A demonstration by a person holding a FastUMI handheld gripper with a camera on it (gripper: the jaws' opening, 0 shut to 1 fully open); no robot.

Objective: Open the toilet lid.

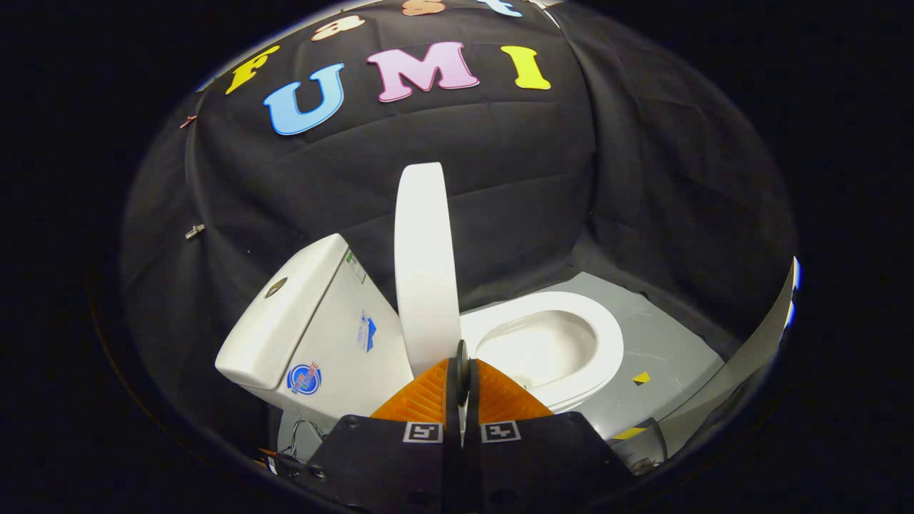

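A white toilet stands on a grey floor, seen tilted. Its lid (425, 264) is raised nearly upright, seen almost edge-on, standing between the cistern (307, 321) and the bowl. The seat ring (571, 314) lies down around the open bowl (537, 348). My gripper (463, 357) sits just in front of the lid's lower end, its two fingers pressed together with nothing between them. The fingertips reach up to the base of the lid near the hinge; whether they touch it I cannot tell.
The cistern carries a flush button (275, 287) on top and stickers on its side. Black cloth walls close in behind and to both sides. The grey floor (671, 350) beside the bowl has small yellow tape marks (641, 378). Loose wires (303, 432) lie below the cistern.
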